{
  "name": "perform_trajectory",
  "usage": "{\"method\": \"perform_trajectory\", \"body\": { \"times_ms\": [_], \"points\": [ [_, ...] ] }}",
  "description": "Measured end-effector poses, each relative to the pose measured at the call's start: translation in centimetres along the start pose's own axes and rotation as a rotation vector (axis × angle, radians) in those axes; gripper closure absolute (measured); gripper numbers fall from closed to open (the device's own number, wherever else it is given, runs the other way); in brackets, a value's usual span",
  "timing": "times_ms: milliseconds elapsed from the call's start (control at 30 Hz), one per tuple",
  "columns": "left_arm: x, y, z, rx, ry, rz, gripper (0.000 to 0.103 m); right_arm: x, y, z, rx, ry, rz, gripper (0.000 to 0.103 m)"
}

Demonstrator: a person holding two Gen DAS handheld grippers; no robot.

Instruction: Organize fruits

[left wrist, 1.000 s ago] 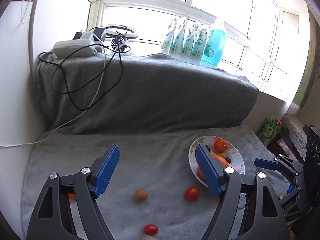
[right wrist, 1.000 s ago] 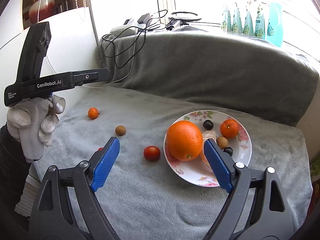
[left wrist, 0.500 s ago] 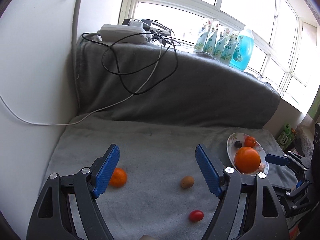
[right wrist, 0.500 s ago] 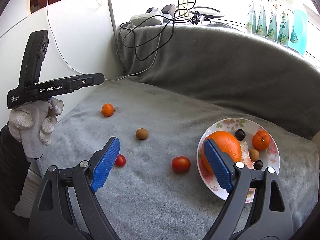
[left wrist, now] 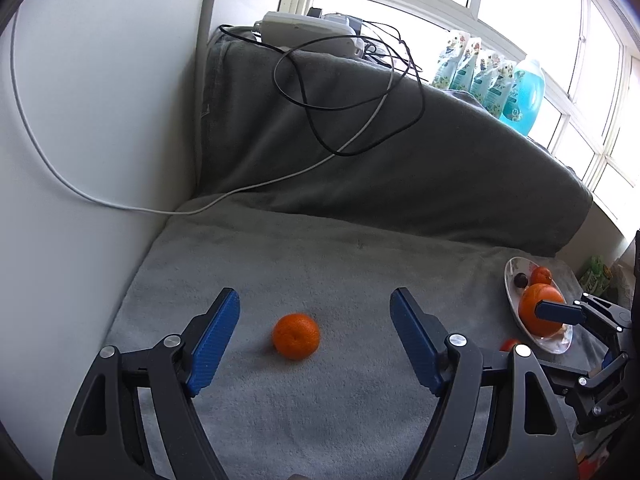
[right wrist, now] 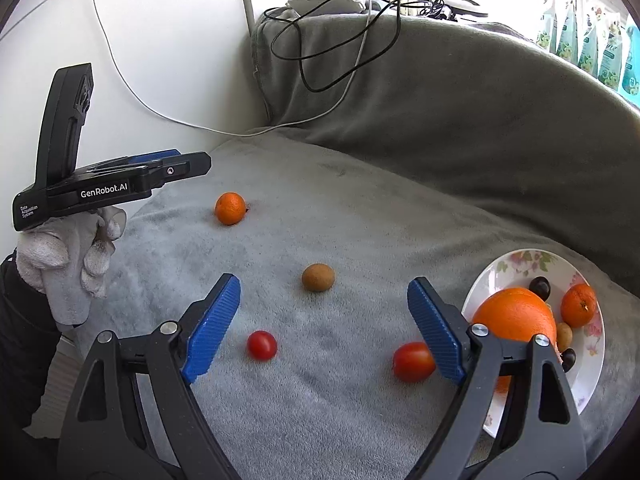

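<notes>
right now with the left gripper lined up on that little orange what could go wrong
1. The mandarin is round and sits loose on soft grey fleece; one pad of the open left gripper touching first could roll it out of the grasp.
2. The plate already holds a big orange and smaller fruit, so the mandarin could roll off once set there.
3. The open right gripper hangs near a cherry tomato and could knock it.

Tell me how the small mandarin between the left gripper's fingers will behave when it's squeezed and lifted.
The mandarin is round and lies loose on soft grey fleece, so a nudge would probably roll it. Its dimpled peel should grip the ribbed blue pads fairly well. It looks small and likely light; the open left gripper should close gently to avoid bruising.
</notes>
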State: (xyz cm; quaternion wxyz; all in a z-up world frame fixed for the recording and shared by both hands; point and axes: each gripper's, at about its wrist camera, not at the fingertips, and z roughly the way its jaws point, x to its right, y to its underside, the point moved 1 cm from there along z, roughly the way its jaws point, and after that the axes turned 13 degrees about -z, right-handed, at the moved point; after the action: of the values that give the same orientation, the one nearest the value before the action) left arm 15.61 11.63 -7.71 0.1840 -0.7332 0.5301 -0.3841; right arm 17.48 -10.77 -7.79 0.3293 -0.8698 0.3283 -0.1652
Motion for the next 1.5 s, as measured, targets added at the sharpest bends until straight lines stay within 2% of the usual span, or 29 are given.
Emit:
{"method": "perform_trajectory", "body": {
  "times_ms": [100, 167, 267, 333, 500, 700, 833, 1233, 1500],
  "points": [
    [-0.6, 0.4, 0.9, -0.017, -0.013, -0.005, 0.034, -0.2, -0.3, 1.4, -0.027, -0.021, -0.002, 0.029],
    [-0.8, 0.6, 1.6, -0.029, -0.020, -0.003, 0.040, -0.3, -0.3, 2.4, -0.042, -0.027, -0.004, 0.030],
    [-1.0, 1.1, 2.5, -0.048, -0.029, 0.003, 0.044, -0.4, -0.3, 3.8, -0.066, -0.040, 0.001, 0.043],
    [-1.1, 1.5, 2.9, -0.059, -0.035, 0.006, 0.049, -0.3, -0.1, 4.5, -0.078, -0.047, 0.009, 0.047],
    [-1.4, 2.0, 3.6, -0.076, -0.045, 0.010, 0.052, -0.4, 0.0, 6.1, -0.104, -0.059, 0.015, 0.058],
    [-1.9, 2.1, 4.4, -0.089, -0.056, 0.011, 0.056, -0.3, 0.1, 7.3, -0.129, -0.040, 0.012, 0.059],
    [-2.1, 2.1, 4.8, -0.095, -0.062, 0.010, 0.056, -0.1, 0.1, 7.9, -0.142, -0.037, 0.013, 0.064],
    [-1.8, 2.3, 5.6, -0.120, -0.049, 0.020, 0.057, -0.4, 0.3, 8.7, -0.158, -0.027, 0.002, 0.065],
    [-1.6, 2.5, 6.2, -0.132, -0.047, 0.026, 0.067, -0.3, 0.6, 9.0, -0.173, -0.017, 0.001, 0.073]
  ]
}}
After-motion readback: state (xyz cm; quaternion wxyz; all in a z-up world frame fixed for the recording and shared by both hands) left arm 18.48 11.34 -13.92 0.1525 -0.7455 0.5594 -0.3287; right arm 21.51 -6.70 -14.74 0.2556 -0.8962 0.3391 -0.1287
